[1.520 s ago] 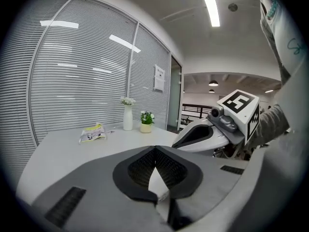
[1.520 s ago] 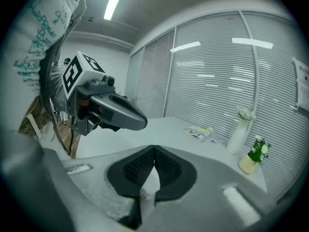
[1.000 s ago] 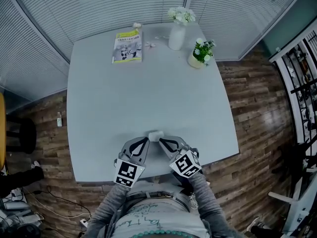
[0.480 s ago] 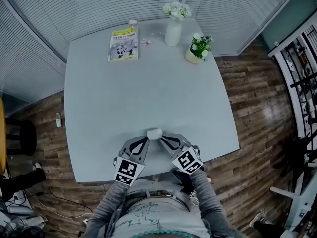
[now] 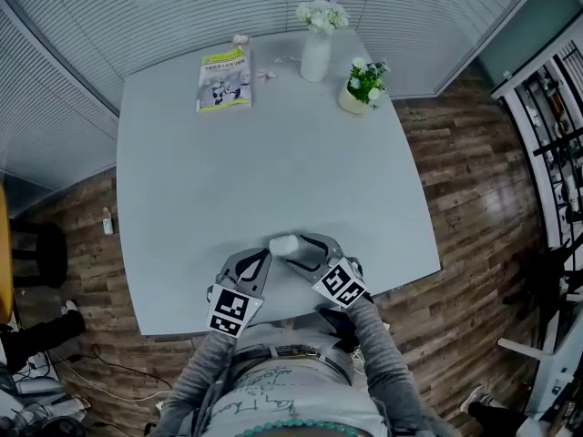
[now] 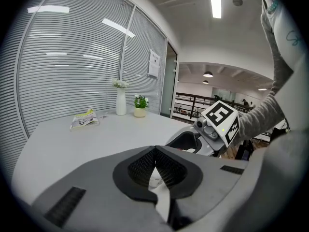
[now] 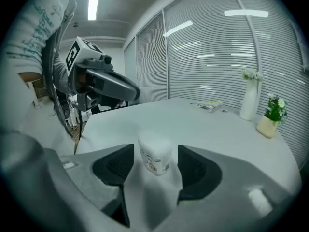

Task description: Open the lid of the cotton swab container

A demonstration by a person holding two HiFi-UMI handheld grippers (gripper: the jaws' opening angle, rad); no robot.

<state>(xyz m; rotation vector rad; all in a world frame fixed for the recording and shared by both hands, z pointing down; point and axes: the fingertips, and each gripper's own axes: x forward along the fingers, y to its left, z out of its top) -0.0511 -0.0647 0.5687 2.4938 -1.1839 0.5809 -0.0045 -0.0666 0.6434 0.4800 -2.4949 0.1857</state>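
- Head view: the cotton swab container [image 5: 283, 244] stands upright near the front edge of the grey table [image 5: 273, 162]. The left gripper [image 5: 267, 258] points at it from the left with its tips just beside it. The right gripper [image 5: 297, 248] reaches in from the right, one jaw on each side of the container. A magazine [image 5: 223, 80], a white vase of flowers [image 5: 316, 51] and a small potted plant [image 5: 361, 89] sit well apart at the far edge.
- Left gripper view: the left gripper [image 6: 154, 149] has its jaws pressed together. Something pale shows in the gap behind the tips, but I cannot tell what it is. The right gripper [image 6: 193, 140] lies close on the right.
- Right gripper view: the right gripper [image 7: 155, 148] has just been opening its jaws. They stand wide apart, and the cotton swab container [image 7: 154, 159] stands between them with its lid on, touching neither pad. The left gripper [image 7: 108, 83] shows at the left.
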